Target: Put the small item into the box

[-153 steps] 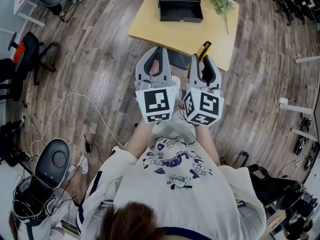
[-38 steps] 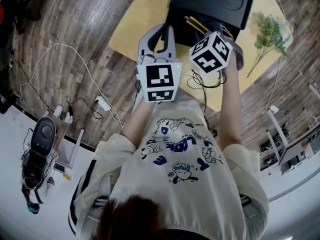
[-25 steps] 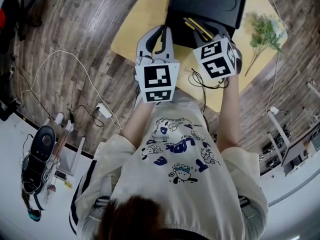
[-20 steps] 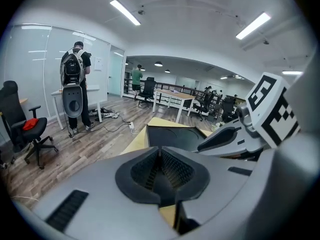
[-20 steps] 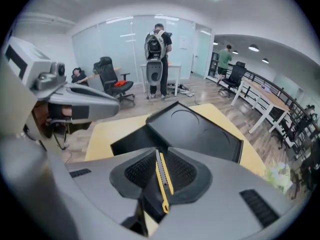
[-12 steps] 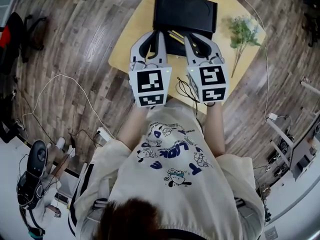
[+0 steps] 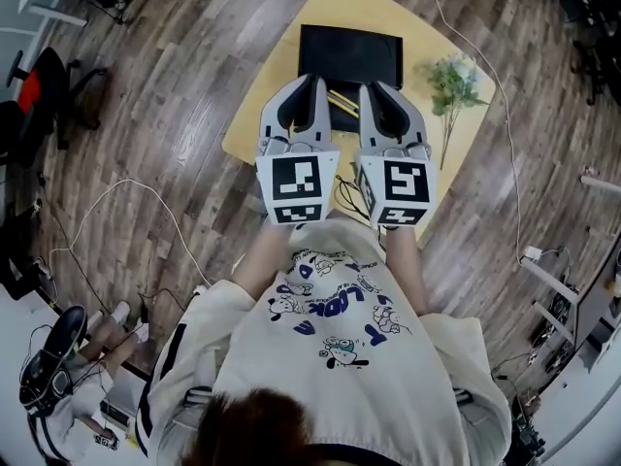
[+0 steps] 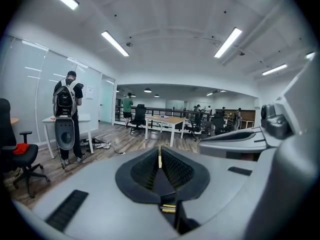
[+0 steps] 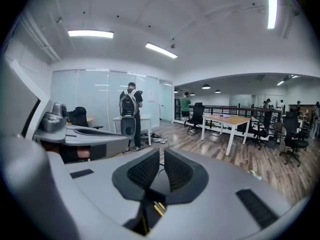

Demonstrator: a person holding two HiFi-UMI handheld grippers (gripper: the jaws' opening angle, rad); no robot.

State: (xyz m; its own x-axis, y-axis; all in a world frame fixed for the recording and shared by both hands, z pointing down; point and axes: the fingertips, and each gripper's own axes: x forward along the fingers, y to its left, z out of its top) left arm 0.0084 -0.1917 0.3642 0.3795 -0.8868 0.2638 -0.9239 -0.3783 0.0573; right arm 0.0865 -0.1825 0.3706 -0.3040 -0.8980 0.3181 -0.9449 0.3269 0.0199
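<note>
A black box [image 7: 349,56] sits on the yellow table [image 7: 437,153] in the head view. Thin yellow sticks [image 7: 341,101] lie in its near part, seen between the two grippers. My left gripper [image 7: 312,82] and right gripper [image 7: 372,87] are held side by side above the table's near half, tips toward the box. In the left gripper view the left gripper [image 8: 160,155] is shut with its pads together and nothing between them. The right gripper [image 9: 162,159] is shut too and holds nothing. Both gripper views look level across the room, so neither shows the box.
A green plant sprig [image 7: 449,78] lies on the table right of the box. A black cable [image 7: 346,190] loops by the near edge. Office chairs [image 7: 44,90] and floor cables [image 7: 116,202] lie left. A person with a backpack [image 8: 66,99] and desks [image 8: 165,121] stand across the room.
The right gripper has drawn back from over the box and now sits level beside the left one. The head view has pulled up, so the table looks farther.
</note>
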